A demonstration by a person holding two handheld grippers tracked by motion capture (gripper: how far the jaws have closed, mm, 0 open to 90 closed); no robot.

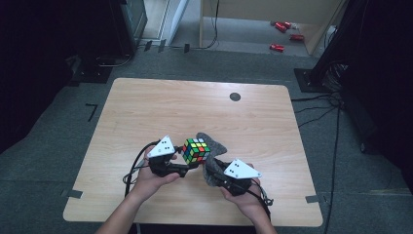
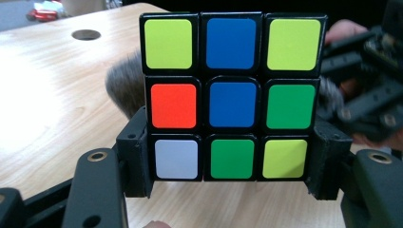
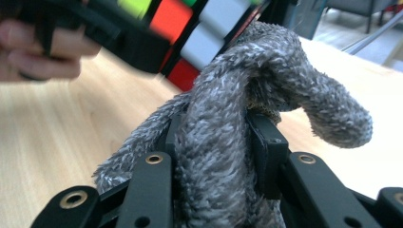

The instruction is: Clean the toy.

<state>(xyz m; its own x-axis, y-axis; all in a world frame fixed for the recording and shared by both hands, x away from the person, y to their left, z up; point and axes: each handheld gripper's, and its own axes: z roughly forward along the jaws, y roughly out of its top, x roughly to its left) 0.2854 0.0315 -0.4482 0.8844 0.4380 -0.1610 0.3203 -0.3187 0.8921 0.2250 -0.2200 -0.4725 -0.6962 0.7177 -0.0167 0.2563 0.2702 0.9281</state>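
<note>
Left gripper (image 2: 230, 183) clamping cube (image 2: 231, 97), holding it above table (image 1: 146, 112). Right gripper (image 3: 218, 137) pinching cloth (image 3: 223, 142), pressing it against cube's right side.

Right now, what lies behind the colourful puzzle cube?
Behind the colourful puzzle cube, clamped in the left gripper, a fuzzy grey cloth sticks out at both sides; the cube covers its middle. The right gripper clamps the cloth.

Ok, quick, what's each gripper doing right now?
Left gripper: closed on the puzzle cube, fingers clamping its bottom row.
Right gripper: closed on the grey cloth, which touches the cube.
</note>
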